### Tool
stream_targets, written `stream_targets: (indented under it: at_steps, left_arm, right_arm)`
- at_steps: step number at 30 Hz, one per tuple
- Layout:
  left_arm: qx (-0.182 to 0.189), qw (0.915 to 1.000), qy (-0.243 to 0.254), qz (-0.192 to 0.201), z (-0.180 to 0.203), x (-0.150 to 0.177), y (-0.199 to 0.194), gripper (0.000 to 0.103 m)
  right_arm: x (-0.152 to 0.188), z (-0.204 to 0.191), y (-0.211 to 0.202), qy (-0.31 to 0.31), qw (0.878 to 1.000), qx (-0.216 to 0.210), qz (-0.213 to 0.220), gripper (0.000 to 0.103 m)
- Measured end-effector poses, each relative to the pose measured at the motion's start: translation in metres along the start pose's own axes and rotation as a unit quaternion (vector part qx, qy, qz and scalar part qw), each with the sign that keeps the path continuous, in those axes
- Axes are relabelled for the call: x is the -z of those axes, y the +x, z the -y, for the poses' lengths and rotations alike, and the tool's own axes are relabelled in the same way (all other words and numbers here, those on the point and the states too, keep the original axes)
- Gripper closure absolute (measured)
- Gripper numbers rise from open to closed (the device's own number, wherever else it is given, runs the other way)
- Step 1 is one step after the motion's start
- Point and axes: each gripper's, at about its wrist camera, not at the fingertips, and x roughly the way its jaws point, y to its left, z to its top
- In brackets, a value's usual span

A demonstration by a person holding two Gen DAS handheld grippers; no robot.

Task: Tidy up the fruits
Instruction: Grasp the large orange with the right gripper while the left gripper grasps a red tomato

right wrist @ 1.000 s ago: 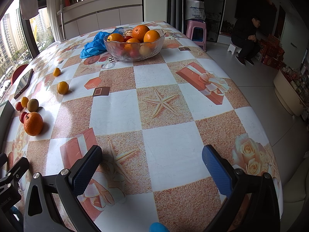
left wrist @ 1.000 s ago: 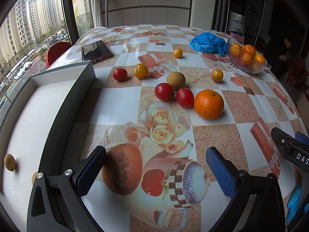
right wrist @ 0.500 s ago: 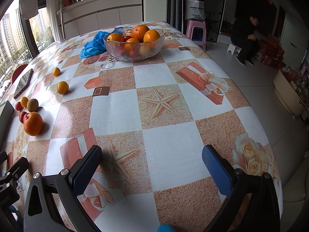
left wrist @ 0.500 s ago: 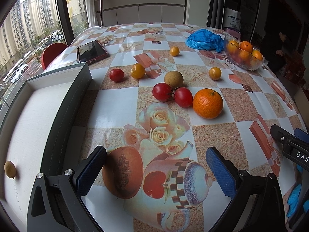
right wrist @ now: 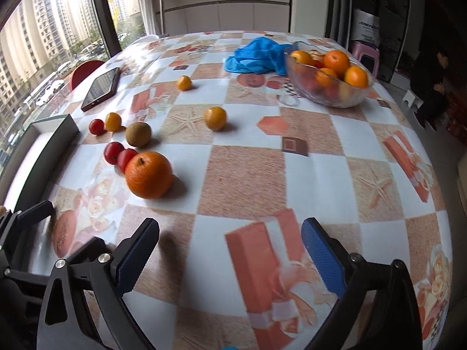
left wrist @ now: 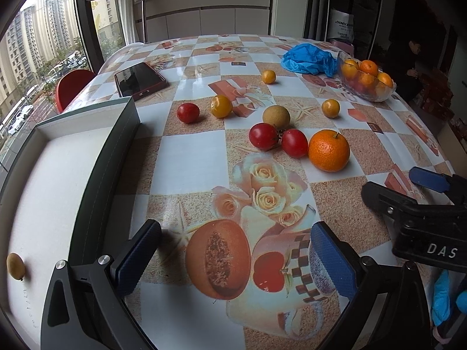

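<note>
- A grey-walled box [left wrist: 116,151] with a white floor is seen to the left of the left tool [left wrist: 233,259]; a single small yellow-brown fruit [left wrist: 15,265] lies in it, near its close end.
- A glass bowl [right wrist: 329,87] is set far ahead and to the right of the right tool [right wrist: 230,250]; oranges [right wrist: 335,61] are piled in it, with some red fruit partly hidden beneath.
- A crumpled blue bag [right wrist: 256,55] is found touching the bowl's left side.
- Loose fruit is spread over the desk [right wrist: 306,169] ahead of both tools: a large orange [left wrist: 329,150] lies just beside two red tomatoes [left wrist: 278,139], which touch each other, with a kiwi [left wrist: 276,118] just behind them.
- Farther ahead and to the left a third red tomato [left wrist: 188,112] and a yellow tomato [left wrist: 221,106] are placed near each other, and two small orange fruits [left wrist: 330,108] lie well apart, farther off.
- A dark phone [left wrist: 140,80] rests beyond the box.
- The left tool is held low over the desk's printed cloth, its fingers spread wide and nothing between them.
- The right tool is likewise held low with its fingers spread wide and empty; it is seen just to the right of the left tool, and the large orange lies ahead of it to the left.
</note>
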Motion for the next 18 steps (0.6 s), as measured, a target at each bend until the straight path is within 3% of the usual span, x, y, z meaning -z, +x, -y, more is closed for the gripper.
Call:
stream_targets:
  at_steps: [5,8,10,18]
  left_arm:
    - [-0.001,1.0,0.0,0.003,0.001,0.001,-0.001,0.0]
    - [-0.001,1.0,0.0,0.003,0.0,0.001,-0.001,0.0]
    - [-0.001,1.0,0.0,0.003,0.0,0.001,-0.001,0.0]
    - [-0.006,0.9999,-0.002,-0.01,0.002,-0.003,0.001,0.0]
  right_arm:
    - [-0.019,-0.029,0.016,-0.045,0.999,-0.017,-0.005,0.007]
    - [-0.022,-0.039,0.023,-0.069,0.998,0.0,-0.001,0.026]
    - [-0.023,-0.038,0.019,-0.071,0.997,-0.012,0.003,0.06]
    - [0.006,0.027,-0.01,0.005,1.0,-0.012,0.016,0.063]
